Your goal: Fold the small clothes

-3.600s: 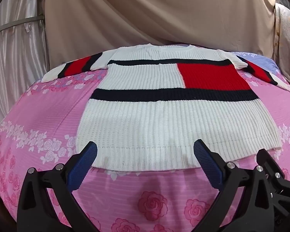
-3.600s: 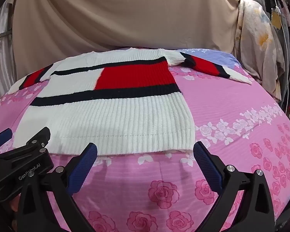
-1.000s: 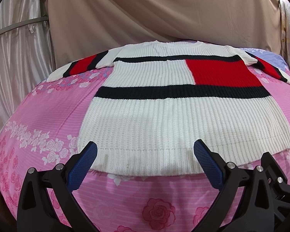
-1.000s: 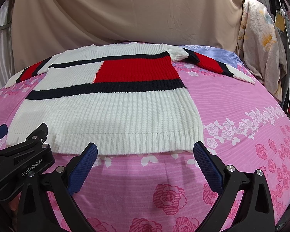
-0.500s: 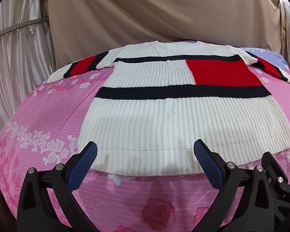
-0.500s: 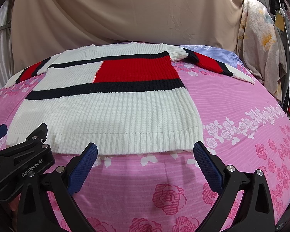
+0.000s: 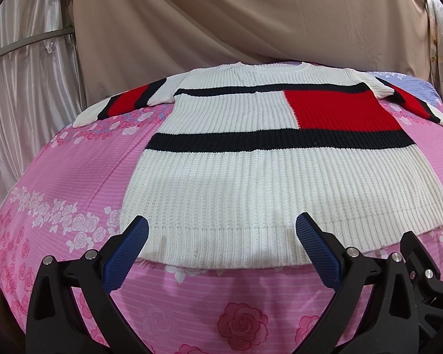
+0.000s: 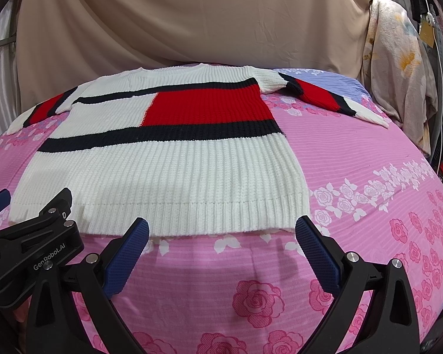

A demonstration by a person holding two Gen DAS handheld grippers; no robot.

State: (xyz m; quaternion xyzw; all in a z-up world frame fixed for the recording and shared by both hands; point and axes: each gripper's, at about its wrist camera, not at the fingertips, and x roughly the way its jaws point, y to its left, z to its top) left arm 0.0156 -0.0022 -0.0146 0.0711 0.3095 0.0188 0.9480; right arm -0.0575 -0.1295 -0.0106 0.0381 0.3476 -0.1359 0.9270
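Lying flat: sweater (image 7: 251,183) | hem near tools | collar far

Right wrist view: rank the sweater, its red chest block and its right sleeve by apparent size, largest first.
1. sweater
2. red chest block
3. right sleeve, though it lies farther from the camera, so its look is shrunk.

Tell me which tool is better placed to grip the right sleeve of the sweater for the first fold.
The right tool, probably. It hangs open at the right end of the sweater hem, and the right sleeve lies on its side. The left tool, also open, faces the hem's left half, with the body between it and that sleeve.
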